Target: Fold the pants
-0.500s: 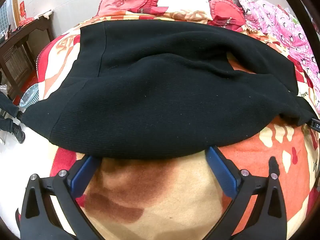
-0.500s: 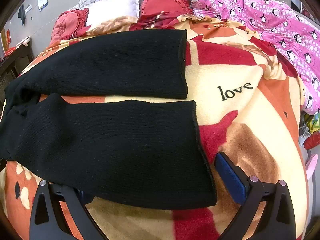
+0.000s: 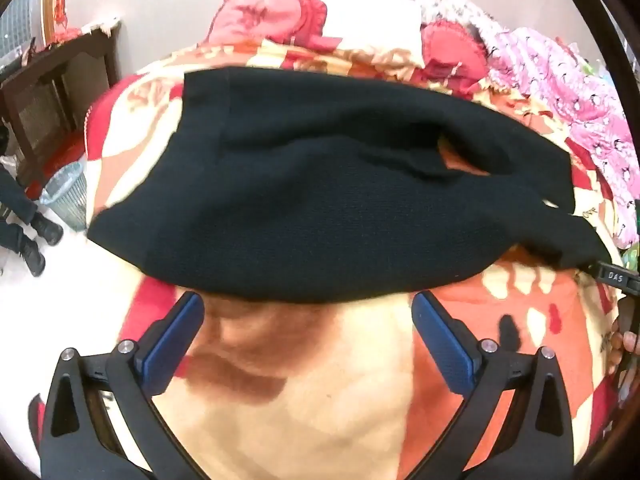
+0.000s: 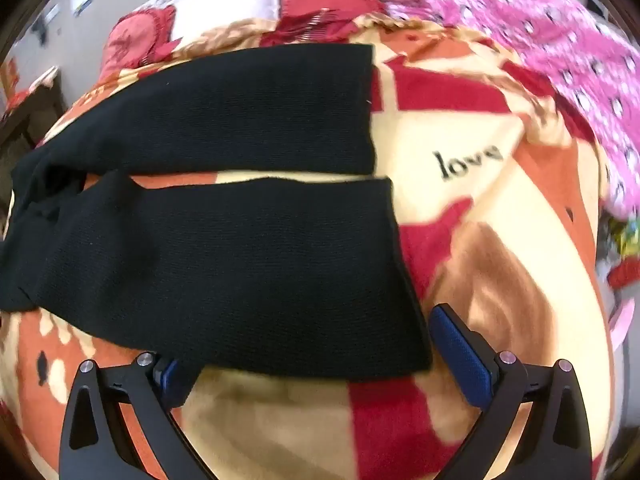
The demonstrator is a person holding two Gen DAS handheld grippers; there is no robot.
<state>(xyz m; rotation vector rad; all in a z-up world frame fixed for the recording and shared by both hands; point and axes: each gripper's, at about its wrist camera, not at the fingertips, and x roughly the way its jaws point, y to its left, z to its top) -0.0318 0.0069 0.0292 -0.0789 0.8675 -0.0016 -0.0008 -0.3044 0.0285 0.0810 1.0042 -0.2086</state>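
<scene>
pants (image 3: 320,208) before both gaping claws

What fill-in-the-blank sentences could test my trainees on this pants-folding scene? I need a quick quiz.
1. The pants lying on the blanket are ____ in colour.
2. The word printed on the blanket beside the leg cuffs is ____.
3. The jaws of the left gripper stand ____.
4. The quilt with the penguin print is ____ in colour.

Missing words: black; love; open; pink
</scene>
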